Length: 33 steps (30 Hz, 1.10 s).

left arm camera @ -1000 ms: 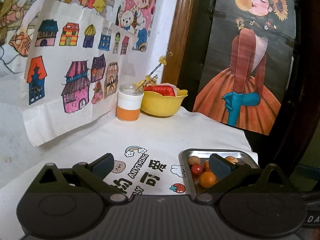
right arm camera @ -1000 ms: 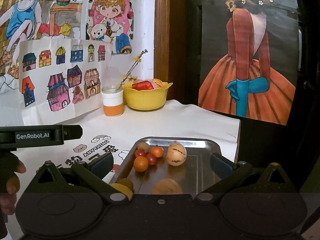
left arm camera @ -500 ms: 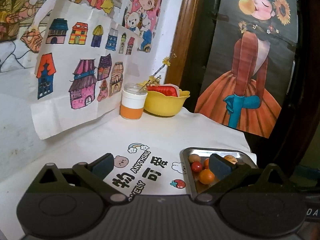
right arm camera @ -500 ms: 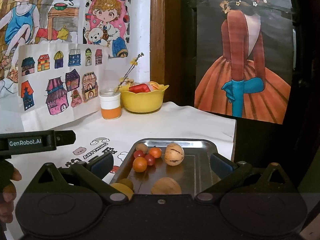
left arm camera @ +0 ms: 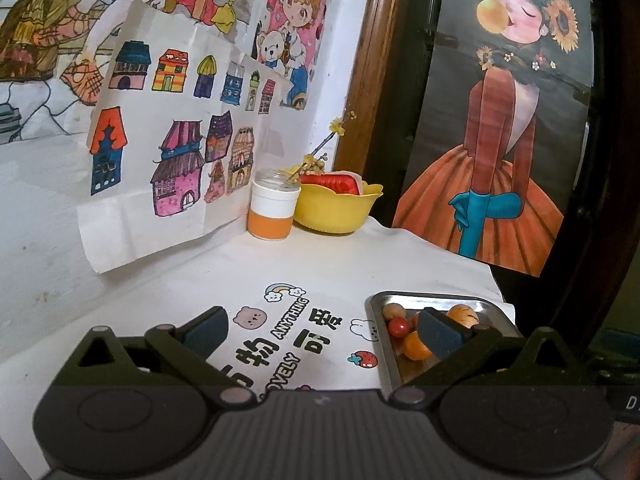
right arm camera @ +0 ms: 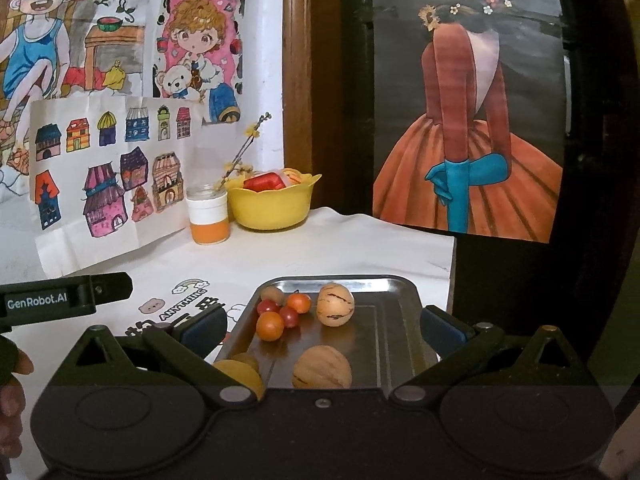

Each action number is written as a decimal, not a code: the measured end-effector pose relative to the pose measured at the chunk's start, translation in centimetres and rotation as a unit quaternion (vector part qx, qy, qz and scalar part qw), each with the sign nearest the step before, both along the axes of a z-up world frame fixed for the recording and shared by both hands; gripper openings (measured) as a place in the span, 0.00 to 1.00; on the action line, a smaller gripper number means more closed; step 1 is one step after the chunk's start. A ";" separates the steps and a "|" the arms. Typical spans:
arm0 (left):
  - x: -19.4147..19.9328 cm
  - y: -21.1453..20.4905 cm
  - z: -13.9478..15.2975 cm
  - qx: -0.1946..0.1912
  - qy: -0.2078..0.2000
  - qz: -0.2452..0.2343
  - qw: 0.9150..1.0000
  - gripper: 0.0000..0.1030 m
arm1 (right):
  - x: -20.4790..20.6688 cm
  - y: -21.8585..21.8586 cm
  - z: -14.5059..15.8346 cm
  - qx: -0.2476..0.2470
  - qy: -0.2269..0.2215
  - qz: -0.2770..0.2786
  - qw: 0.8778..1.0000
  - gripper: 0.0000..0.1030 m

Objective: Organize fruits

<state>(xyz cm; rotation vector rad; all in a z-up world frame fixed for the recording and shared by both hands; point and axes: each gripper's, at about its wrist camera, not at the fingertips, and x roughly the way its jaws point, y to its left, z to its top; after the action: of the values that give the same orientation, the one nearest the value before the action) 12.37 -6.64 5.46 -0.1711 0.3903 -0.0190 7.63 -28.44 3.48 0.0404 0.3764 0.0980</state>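
A steel tray (right arm camera: 384, 286) on the white cloth holds two tan striped round fruits (right arm camera: 335, 304), several small red and orange tomatoes (right arm camera: 270, 325) and a yellow fruit (right arm camera: 240, 374) at its near left corner. My right gripper (right arm camera: 322, 326) hovers open over the tray's near part, holding nothing. The left wrist view has the same tray (left arm camera: 436, 299) at the right, with my left gripper (left arm camera: 322, 330) open above the printed cloth, its right finger over the tomatoes (left arm camera: 414, 346). A yellow bowl (right arm camera: 274, 204) with a red item stands at the back.
An orange and white jar (right arm camera: 208, 216) with a flower sprig stands beside the bowl. Drawings lean on the left wall. The table's right edge (right arm camera: 452, 264) drops off just past the tray. A hand (right arm camera: 12, 392) holds the left gripper's body (right arm camera: 64, 300).
Both views have shifted slightly; the left gripper has swung a little right and the scene sits lower in its frame. Nothing on the tray has moved.
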 end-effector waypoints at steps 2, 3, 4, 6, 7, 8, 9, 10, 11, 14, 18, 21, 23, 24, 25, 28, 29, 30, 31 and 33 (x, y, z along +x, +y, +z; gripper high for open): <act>-0.2 0.0 -0.1 -0.001 0.000 -0.001 1.000 1.00 | -0.3 0.0 -0.1 0.000 0.000 -0.002 1.000 0.99; -0.2 0.0 -0.1 0.000 0.000 0.000 1.000 1.00 | -0.4 0.1 -0.1 0.001 0.000 -0.003 1.000 0.99; -0.4 0.0 -0.1 0.001 -0.001 -0.001 1.000 1.00 | -0.5 0.1 -0.1 0.001 -0.001 -0.004 1.000 0.99; -0.7 -0.1 -0.2 0.004 -0.003 -0.003 1.000 1.00 | -0.7 0.1 -0.1 -0.001 -0.001 -0.005 1.000 0.99; -0.8 -0.1 -0.2 0.006 -0.004 -0.004 1.000 1.00 | -0.8 0.1 -0.2 -0.002 -0.002 -0.005 1.000 0.99; -0.9 -0.1 -0.3 0.006 -0.004 -0.004 1.000 1.00 | -0.9 0.1 -0.2 -0.004 -0.001 -0.006 1.000 0.99; -1.1 -0.2 -0.3 0.005 -0.004 -0.005 1.000 1.00 | -1.1 0.1 -0.2 -0.005 -0.002 -0.008 1.000 0.99; -1.1 -0.1 -0.4 0.005 -0.005 -0.006 1.000 1.00 | -1.2 0.0 -0.2 -0.005 -0.002 -0.010 1.000 0.99; -1.3 -0.1 -0.5 0.004 -0.005 -0.006 1.000 1.00 | -1.3 0.0 -0.2 -0.005 -0.003 -0.011 1.000 0.99; -1.5 -0.1 -0.6 0.003 -0.005 -0.011 1.000 1.00 | -1.8 -0.1 -0.3 -0.004 -0.006 -0.016 1.000 0.99; -2.0 0.1 -1.0 -0.001 -0.006 -0.022 1.000 1.00 | -2.4 -0.3 -0.4 0.013 -0.004 -0.020 1.000 0.99; -2.2 0.1 -1.2 0.001 -0.005 -0.027 1.000 1.00 | -2.6 -0.2 -0.4 0.016 -0.002 -0.021 1.000 0.99; -2.3 0.1 -1.3 0.002 -0.006 -0.029 1.000 1.00 | -2.8 -0.1 -0.5 0.015 -0.003 -0.022 1.000 0.99; -2.4 0.1 -1.3 0.002 -0.007 -0.030 1.000 1.00 | -2.8 -0.1 -0.5 0.015 -0.004 -0.022 1.000 0.99; -2.5 0.1 -1.3 0.002 -0.007 -0.029 1.000 1.00 | -2.8 -0.1 -0.5 0.014 -0.003 -0.022 1.000 0.99; -2.7 0.3 -1.4 -0.003 -0.008 -0.026 1.000 1.00 | -3.1 0.0 -0.6 0.015 -0.003 -0.028 0.999 0.99; -2.8 0.4 -1.4 -0.004 -0.008 -0.025 1.000 1.00 | -3.3 0.0 -0.6 0.016 -0.003 -0.030 0.999 0.99; -2.8 0.4 -1.4 -0.005 -0.008 -0.024 1.000 1.00 | -3.4 0.0 -0.6 0.017 -0.005 -0.031 0.999 0.99; -2.9 0.5 -1.4 -0.005 -0.008 -0.023 1.000 1.00 | -3.5 0.0 -0.6 0.017 -0.007 -0.032 0.999 0.99; -3.0 0.5 -1.4 -0.005 -0.008 -0.023 1.000 1.00 | -3.6 0.2 -0.6 0.013 -0.010 -0.033 0.999 0.99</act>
<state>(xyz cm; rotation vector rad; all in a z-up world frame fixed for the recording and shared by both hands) 9.41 -6.12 4.06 -0.1720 0.3790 -0.0676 3.98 -28.26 2.90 0.0783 0.3542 0.0377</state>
